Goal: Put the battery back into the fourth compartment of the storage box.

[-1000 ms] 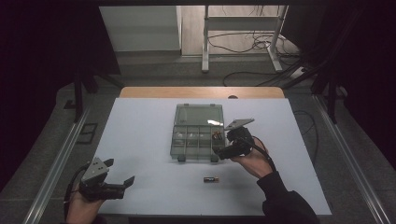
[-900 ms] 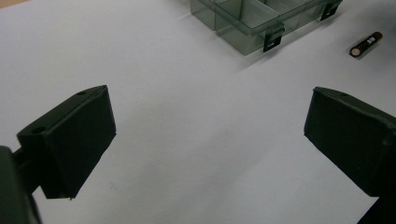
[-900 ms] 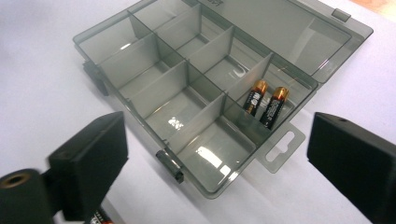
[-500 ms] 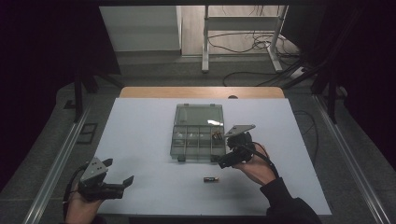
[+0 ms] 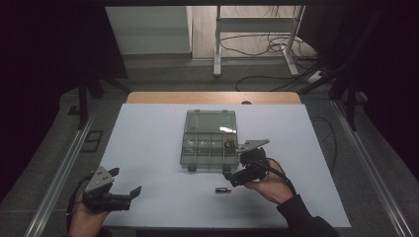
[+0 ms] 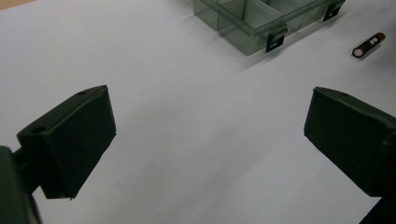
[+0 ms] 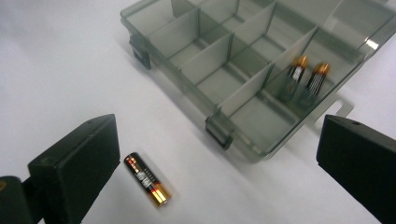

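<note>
A black-and-copper battery [image 7: 145,185] is laid flat on the white table, just in front of an open, grey, transparent organiser box [image 7: 243,60]. Two like batteries [image 7: 306,77] are stood tilted in the box's end compartment, side by side; its neighbouring compartments are seen bare.

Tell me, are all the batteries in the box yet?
Not yet. Two batteries already stand in one compartment at the end of the clear box, whose lid is open. The right tongs are wide open with nothing in them, close to the last battery, which lies on the white table in front of the box. That one is left to pick up and drop in. The left tongs wait open.
</note>
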`<action>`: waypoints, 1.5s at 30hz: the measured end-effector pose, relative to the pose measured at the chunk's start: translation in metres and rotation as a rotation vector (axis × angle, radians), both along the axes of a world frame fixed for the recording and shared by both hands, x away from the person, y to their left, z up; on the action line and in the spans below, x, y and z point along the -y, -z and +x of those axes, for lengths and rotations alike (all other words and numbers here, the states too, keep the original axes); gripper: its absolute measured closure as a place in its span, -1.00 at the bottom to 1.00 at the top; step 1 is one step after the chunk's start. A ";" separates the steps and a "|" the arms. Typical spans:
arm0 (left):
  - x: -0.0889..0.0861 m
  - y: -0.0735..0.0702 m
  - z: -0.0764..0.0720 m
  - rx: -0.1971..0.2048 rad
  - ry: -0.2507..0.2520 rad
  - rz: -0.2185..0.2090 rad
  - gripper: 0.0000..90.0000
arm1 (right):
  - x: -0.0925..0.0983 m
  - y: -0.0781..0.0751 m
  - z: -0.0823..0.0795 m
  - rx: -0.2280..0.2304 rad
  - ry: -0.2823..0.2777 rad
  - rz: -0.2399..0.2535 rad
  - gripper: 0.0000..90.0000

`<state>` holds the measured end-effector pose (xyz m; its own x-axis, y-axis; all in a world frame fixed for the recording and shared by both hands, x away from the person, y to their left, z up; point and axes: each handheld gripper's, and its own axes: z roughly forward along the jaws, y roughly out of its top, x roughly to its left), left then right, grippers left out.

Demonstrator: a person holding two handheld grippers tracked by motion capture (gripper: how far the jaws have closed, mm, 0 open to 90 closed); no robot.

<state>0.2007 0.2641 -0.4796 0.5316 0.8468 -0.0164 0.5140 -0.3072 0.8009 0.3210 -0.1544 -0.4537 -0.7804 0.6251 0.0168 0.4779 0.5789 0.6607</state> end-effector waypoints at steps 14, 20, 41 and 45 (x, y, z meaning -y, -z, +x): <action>0.000 0.000 0.000 0.001 0.003 0.004 -0.94 | -0.009 0.013 -0.017 -0.030 -0.062 -0.063 -0.61; 0.001 0.000 0.000 -0.001 0.006 0.003 -0.93 | -0.013 0.021 -0.020 -0.052 -0.107 -0.094 -0.42; 0.002 0.000 0.000 0.000 0.008 0.005 -0.92 | -0.033 0.051 -0.017 -0.112 -0.252 -0.214 0.48; 0.002 0.000 0.000 -0.001 0.009 0.007 -0.92 | -0.035 0.054 -0.016 -0.100 -0.270 -0.240 0.67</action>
<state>0.2010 0.2625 -0.4797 0.5389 0.8423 -0.0111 0.5122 -0.3172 0.7981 0.3050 -0.1195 -0.5079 -0.9195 0.3926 -0.0207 0.3425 0.8258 0.4481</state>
